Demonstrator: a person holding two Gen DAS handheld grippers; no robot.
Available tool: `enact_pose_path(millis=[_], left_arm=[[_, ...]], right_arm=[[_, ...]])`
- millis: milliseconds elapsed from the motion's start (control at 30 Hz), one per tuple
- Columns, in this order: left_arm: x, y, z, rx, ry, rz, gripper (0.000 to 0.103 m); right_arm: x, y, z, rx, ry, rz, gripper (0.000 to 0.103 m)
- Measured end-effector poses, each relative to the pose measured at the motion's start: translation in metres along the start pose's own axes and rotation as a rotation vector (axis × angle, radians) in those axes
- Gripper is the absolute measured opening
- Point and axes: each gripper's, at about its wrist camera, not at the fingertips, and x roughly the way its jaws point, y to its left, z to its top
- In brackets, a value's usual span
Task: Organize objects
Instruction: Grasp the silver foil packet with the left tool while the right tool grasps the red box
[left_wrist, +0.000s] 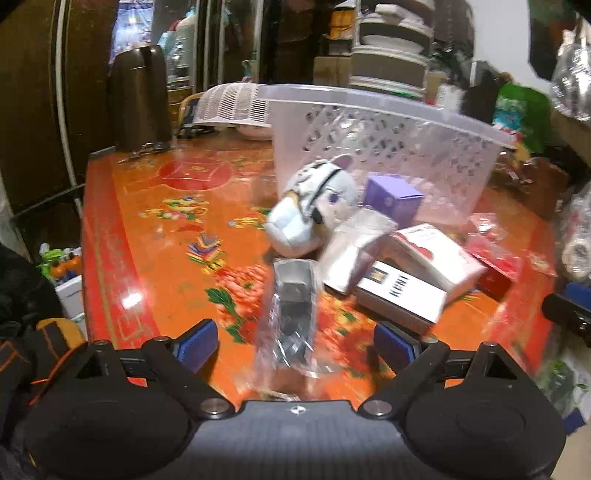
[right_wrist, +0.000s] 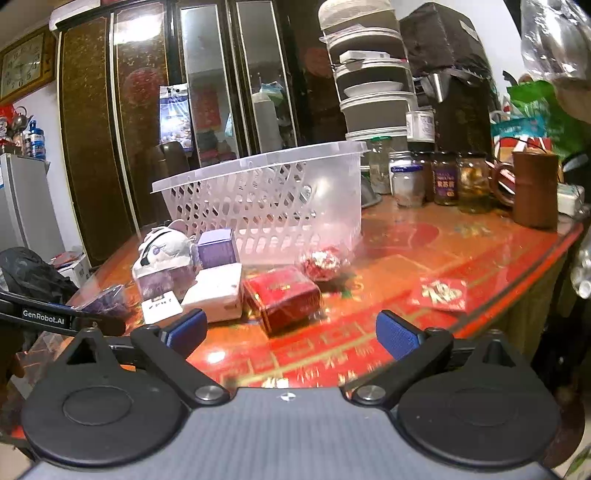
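A clear plastic basket (left_wrist: 388, 147) (right_wrist: 266, 199) stands on the orange-red patterned table (left_wrist: 155, 236) (right_wrist: 406, 258). In front of it lie a white plush toy (left_wrist: 314, 210) (right_wrist: 162, 251), a purple box (left_wrist: 391, 197) (right_wrist: 217, 247), a silver box (left_wrist: 351, 251), a white KENT box (left_wrist: 400, 295), a white and red box (left_wrist: 439, 258) (right_wrist: 216, 291), a dark red box (right_wrist: 282, 297) and a red foil ball in wrap (right_wrist: 323, 262). A grey item in clear wrap (left_wrist: 293, 317) lies between the fingers of my open left gripper (left_wrist: 295, 345). My right gripper (right_wrist: 291, 334) is open and empty, near the dark red box.
A brown jug (left_wrist: 138, 99) and a white perforated cover (left_wrist: 236, 101) stand at the table's far left. Several glass jars (right_wrist: 447, 177), a brown cylinder (right_wrist: 535, 188) and a stacked rack of bowls (right_wrist: 373, 70) line the back right. A red envelope (right_wrist: 441, 295) lies flat.
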Motion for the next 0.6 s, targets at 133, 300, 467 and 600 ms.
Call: enact_pose_path(millis=[133, 300, 467, 600], left_arm=[[0.001, -0.01, 0.0, 0.042, -0.006, 0.01, 0.078], [-0.001, -0.009, 0.001, 0.045, -0.024, 0.011, 0.04], [-0.002, -0.015, 0.002, 0.067, -0.024, -0.005, 0.039], [-0.001, -0.018, 0.002, 0.081, -0.024, -0.016, 0.039]], right_arm=[[0.015, 0.004, 0.004, -0.023, -0.018, -0.013, 0.101], [0.029, 0.017, 0.005, -0.129, -0.04, -0.033, 0.1], [0.044, 0.017, 0.005, -0.177, -0.018, -0.027, 0.09], [0.053, 0.012, 0.005, -0.185, 0.006, -0.011, 0.058]])
